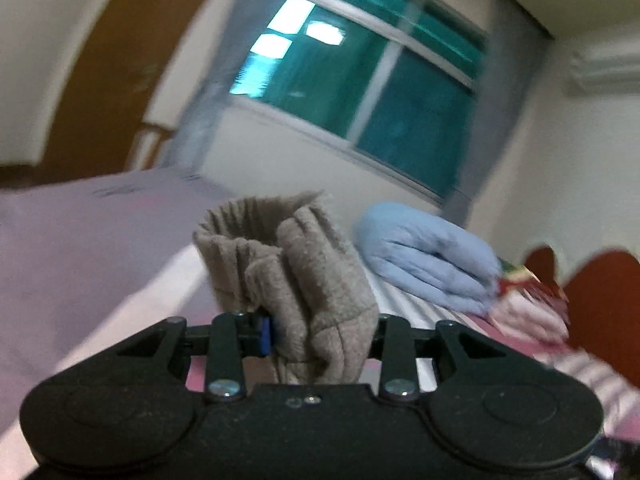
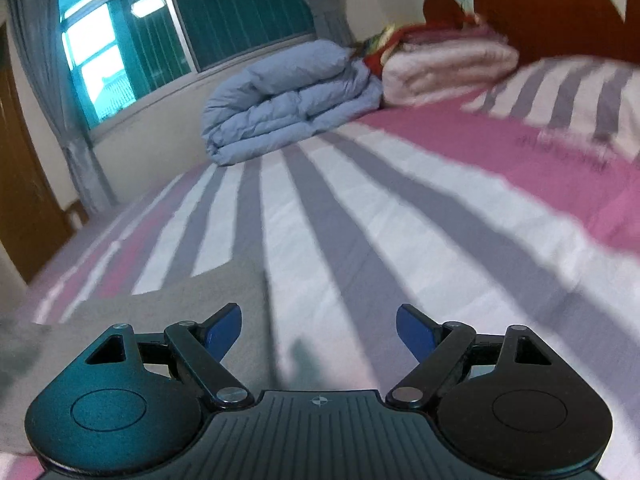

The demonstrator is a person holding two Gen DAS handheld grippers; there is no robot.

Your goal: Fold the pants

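My left gripper (image 1: 316, 330) is shut on a bunched fold of the grey-beige pants (image 1: 296, 264) and holds it raised above the bed; the cloth stands up between the jaws and hides the right pad. My right gripper (image 2: 319, 330) is open and empty, low over the striped bedsheet (image 2: 360, 220). A flat grey stretch of the pants (image 2: 172, 312) lies on the bed under and to the left of its left finger (image 2: 226, 330).
A folded blue duvet (image 2: 288, 100) and a folded pink blanket (image 2: 444, 68) sit at the far end of the bed by the red headboard (image 2: 540, 12). A window with grey curtains (image 2: 76, 120) is behind. A wooden door (image 2: 20, 200) is on the left.
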